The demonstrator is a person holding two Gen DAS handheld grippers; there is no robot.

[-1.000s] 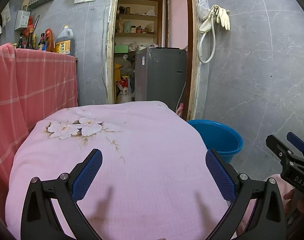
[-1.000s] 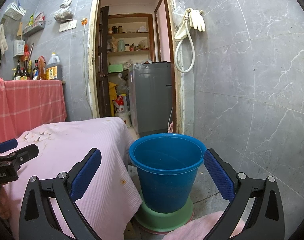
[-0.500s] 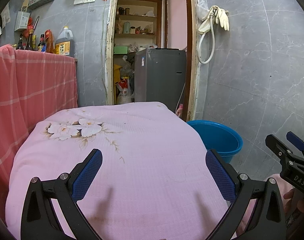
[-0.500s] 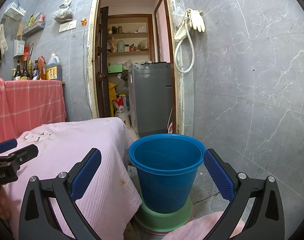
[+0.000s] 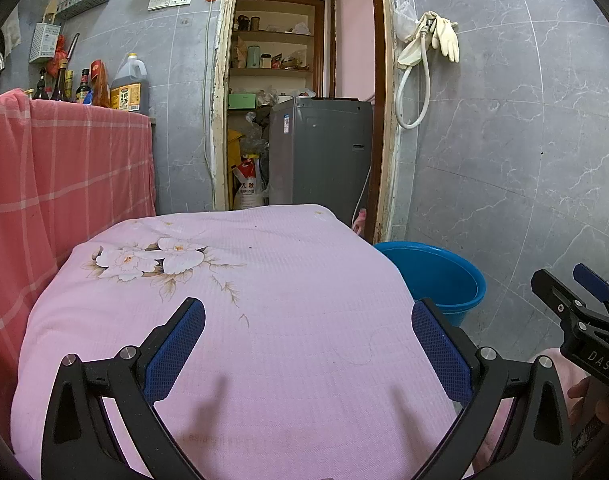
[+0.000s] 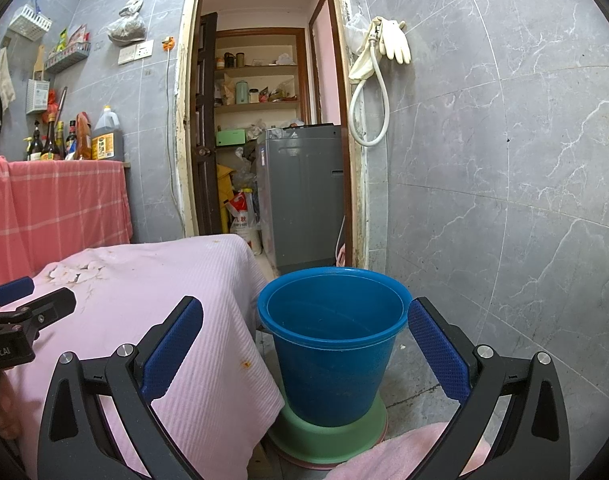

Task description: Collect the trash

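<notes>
Blue bucket unmoved, left tongs and right tongs still spread, empty

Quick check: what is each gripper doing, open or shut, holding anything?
Left gripper: open, empty, over the pink cloth.
Right gripper: open, empty, facing the blue bucket.

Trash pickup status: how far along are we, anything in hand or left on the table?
Done, apparently: the pink tablecloth shows no loose trash, only small stains. The blue bucket stands on the floor beside the table; what shows of its inside looks bare, so whether anything was collected cannot be told. In hand: nothing; left gripper and right gripper are both open and empty. Left: nothing visible to pick up in these views.
</notes>
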